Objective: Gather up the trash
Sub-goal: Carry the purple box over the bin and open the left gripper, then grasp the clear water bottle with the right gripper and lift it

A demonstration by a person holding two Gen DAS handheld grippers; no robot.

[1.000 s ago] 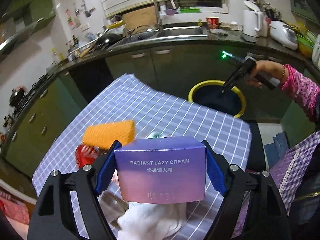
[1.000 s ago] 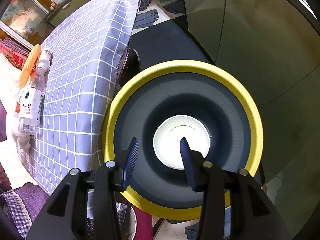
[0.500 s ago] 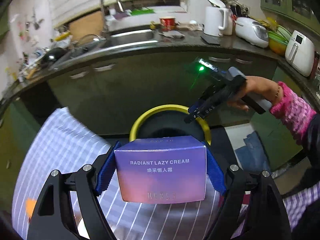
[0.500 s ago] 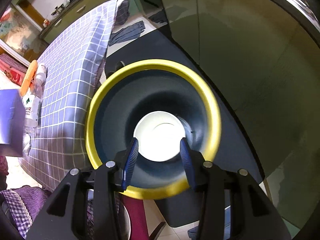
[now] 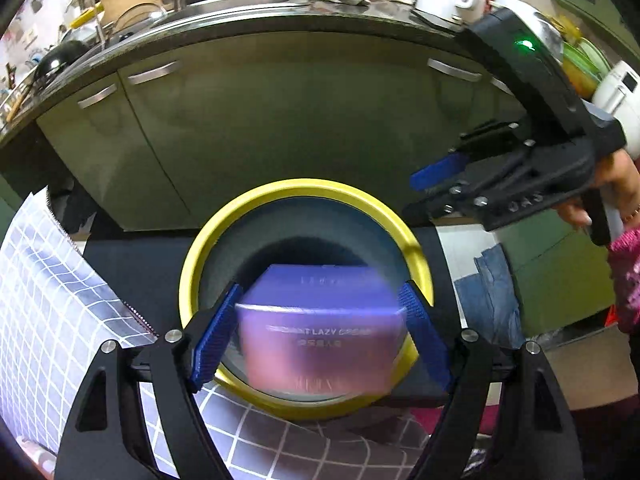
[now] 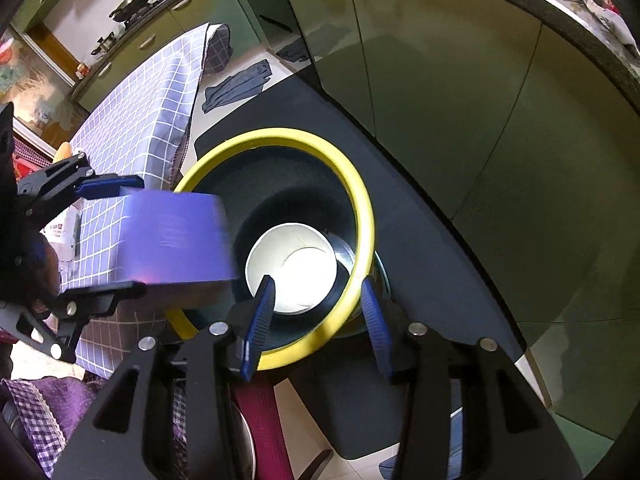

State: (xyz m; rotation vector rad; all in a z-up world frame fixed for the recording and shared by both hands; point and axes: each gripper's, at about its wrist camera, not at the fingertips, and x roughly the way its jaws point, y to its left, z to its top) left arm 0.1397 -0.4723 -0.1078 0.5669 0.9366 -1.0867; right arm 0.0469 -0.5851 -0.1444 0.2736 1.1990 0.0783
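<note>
Item: purple cream box, lettered "LAZY CREAM" on its near face, blurred; position: between the blue pads of the left tongs, over the mouth of the bin. In the left wrist view the pads stand apart from the box's sides with a gap on each side, so the left tongs appear spread and not pressing it; whether any contact remains cannot be told. In the right wrist view the same box hangs over the bin's left rim, between the left tongs' two black fingers. Item: bin, round, yellow rim, dark grey inside, standing on a dark mat on the floor just beside the desk. Contents: white paper bowl lying at the bottom. Item: right tongs, blue pads parted, nothing between them, held above the bin's near rim; in the left wrist view they show at the right, above the rim, a green light on the housing, a hand in a pink sleeve on the grip. Item: desk, covered with a lilac checked cloth; on it a plastic bottle, partly hidden. Surroundings: green cabinet doors, sink above, blue cloth on the floor.
</note>
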